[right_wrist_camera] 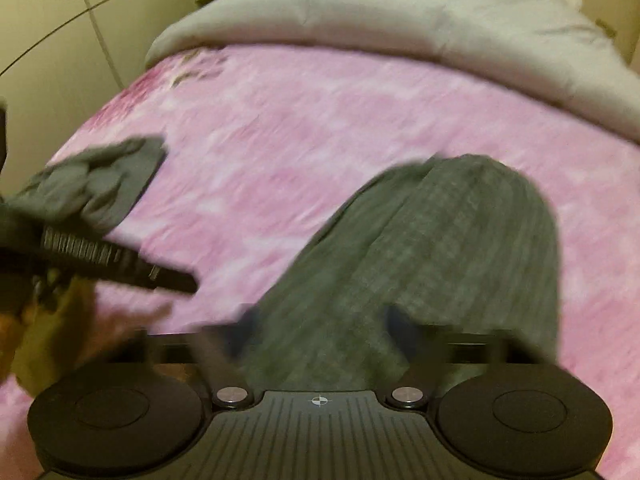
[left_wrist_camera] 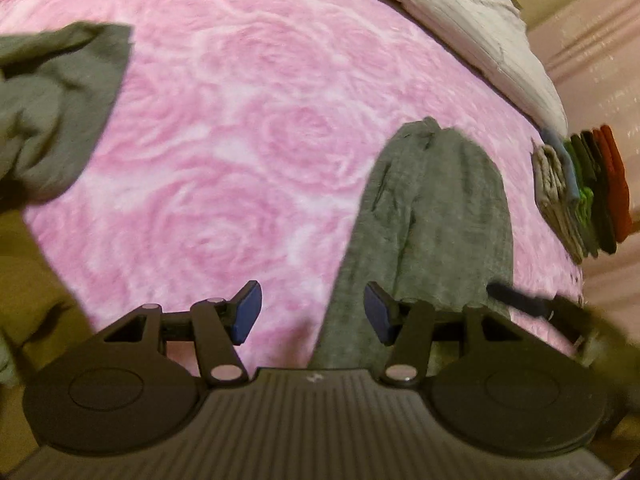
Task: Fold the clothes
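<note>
A long grey knitted garment (left_wrist_camera: 436, 220) lies lengthwise on the pink rose blanket (left_wrist_camera: 240, 140). My left gripper (left_wrist_camera: 312, 314) hovers open over the blanket at the garment's near left edge, with nothing pressed between its blue pads. In the right wrist view the same grey garment (right_wrist_camera: 440, 248) runs under my right gripper (right_wrist_camera: 322, 332). Its blurred fingers stand apart on either side of the cloth and do not pinch it. A second, crumpled olive-grey garment (left_wrist_camera: 52, 112) lies at the blanket's left, also seen as the crumpled garment (right_wrist_camera: 92, 188).
A stack of folded clothes (left_wrist_camera: 580, 188) stands at the bed's right edge. A pale quilt (right_wrist_camera: 400, 40) is heaped along the far side. One finger of the other gripper (right_wrist_camera: 120, 260) crosses the left of the right wrist view.
</note>
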`<action>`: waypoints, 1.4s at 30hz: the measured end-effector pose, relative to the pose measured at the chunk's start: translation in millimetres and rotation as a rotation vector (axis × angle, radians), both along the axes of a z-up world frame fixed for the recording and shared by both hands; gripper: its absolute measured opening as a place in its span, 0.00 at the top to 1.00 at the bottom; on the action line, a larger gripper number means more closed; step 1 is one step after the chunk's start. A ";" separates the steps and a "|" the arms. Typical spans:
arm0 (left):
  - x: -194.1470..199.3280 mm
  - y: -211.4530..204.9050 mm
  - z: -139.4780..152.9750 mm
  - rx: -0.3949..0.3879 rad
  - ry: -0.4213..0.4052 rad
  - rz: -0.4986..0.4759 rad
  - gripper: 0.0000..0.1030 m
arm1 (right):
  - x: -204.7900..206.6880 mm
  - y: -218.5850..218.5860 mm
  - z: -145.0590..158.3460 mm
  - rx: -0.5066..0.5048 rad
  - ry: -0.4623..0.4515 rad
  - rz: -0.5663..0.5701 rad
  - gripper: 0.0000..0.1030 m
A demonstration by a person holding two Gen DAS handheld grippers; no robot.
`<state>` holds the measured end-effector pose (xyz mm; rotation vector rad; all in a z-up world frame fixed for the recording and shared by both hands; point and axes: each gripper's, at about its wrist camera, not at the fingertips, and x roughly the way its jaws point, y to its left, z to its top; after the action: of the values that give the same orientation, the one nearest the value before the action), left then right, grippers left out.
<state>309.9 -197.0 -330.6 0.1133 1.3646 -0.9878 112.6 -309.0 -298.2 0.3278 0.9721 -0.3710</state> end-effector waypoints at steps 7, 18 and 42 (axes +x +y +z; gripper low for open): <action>-11.7 12.3 -7.7 -0.009 0.066 -0.026 0.55 | -72.9 -10.9 -11.8 0.124 0.058 -0.253 0.26; -69.8 -17.8 -33.7 -0.032 0.218 -0.192 0.65 | -253.5 -66.7 -32.8 0.521 -0.100 -1.014 0.37; -46.5 -16.7 10.0 -0.163 0.051 -0.332 0.98 | -271.2 -70.0 -22.0 0.666 -0.421 -0.997 0.98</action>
<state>263.4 -213.6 -320.6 0.1975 1.3303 -1.3841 -158.6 -379.1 -320.1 1.4577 0.4237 -0.8312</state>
